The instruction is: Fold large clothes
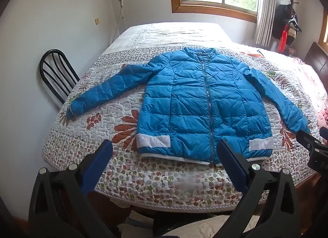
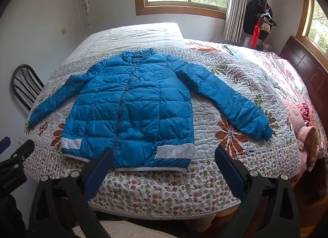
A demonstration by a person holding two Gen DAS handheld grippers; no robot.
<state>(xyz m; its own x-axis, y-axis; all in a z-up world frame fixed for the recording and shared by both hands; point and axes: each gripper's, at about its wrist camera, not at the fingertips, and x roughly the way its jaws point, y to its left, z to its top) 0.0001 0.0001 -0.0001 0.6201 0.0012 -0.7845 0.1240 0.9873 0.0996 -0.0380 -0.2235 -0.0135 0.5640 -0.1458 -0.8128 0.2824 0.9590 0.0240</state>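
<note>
A blue quilted jacket [image 1: 203, 98] lies flat and face up on the bed, zipped, both sleeves spread out to the sides; it also shows in the right wrist view [image 2: 133, 107]. It has silver bands near the hem. My left gripper [image 1: 165, 145] is open and empty, held above the bed's near edge in front of the jacket's hem. My right gripper [image 2: 164, 153] is open and empty, also just in front of the hem. Each gripper shows at the edge of the other's view.
The bed has a floral quilt [image 1: 98, 119] [image 2: 221, 127]. A black metal chair [image 1: 55, 74] stands at the bed's left side. A dark wooden headboard [image 2: 307, 74] is on the right, with pink bedding [image 2: 303, 119]. A coat rack [image 2: 260, 16] stands by the window.
</note>
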